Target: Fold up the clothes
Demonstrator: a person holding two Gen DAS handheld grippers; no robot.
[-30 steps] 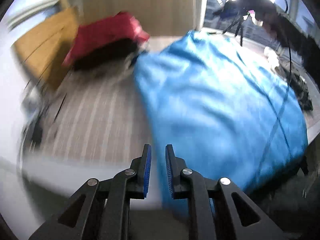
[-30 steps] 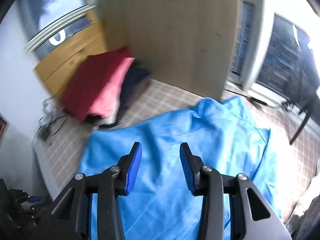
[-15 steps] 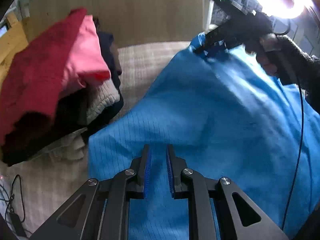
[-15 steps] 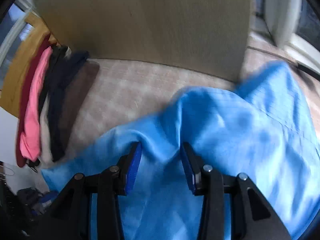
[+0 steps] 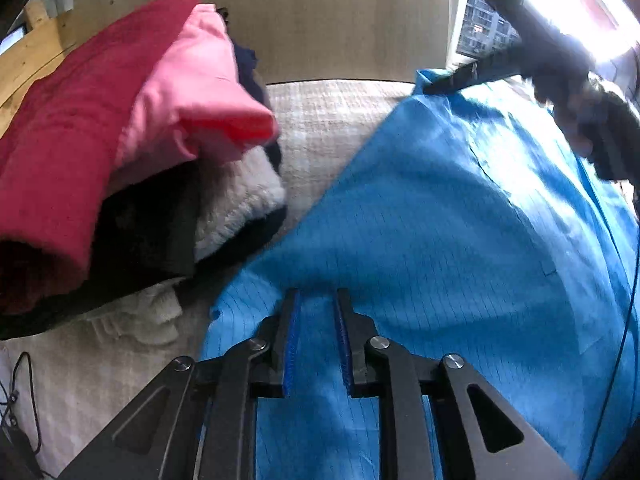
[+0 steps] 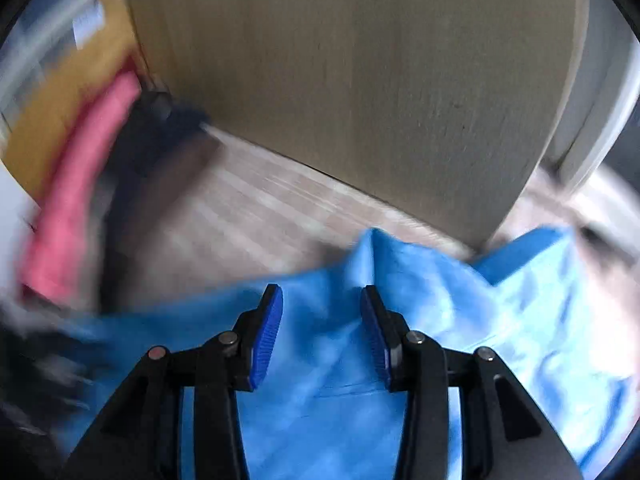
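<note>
A bright blue garment (image 5: 440, 220) lies spread on a bed with a pale checked cover (image 5: 332, 120). My left gripper (image 5: 316, 300) hovers low over the garment's near left edge. Its jaws are opening a little; blue cloth shows in the narrow gap and the pads do not press on it. My right gripper (image 6: 322, 296) stands open over the garment (image 6: 520, 320) at its far corner, where a ridge of cloth rises just ahead of the fingertips. The left wrist view shows that right gripper (image 5: 452, 80) at the top right, held by a dark-gloved hand (image 5: 600, 128).
A pile of folded clothes sits left of the garment: red and pink pieces (image 5: 120, 100) on top, a white fluffy one (image 5: 236, 200) and dark ones beneath. A wooden panel (image 6: 360, 80) stands behind the bed. A thin cable (image 5: 16, 400) lies at the lower left.
Both grippers have come down and in over the blue garment: the left from beside the bed to its near edge, the right to its far corner. The left jaws are slightly wider.
</note>
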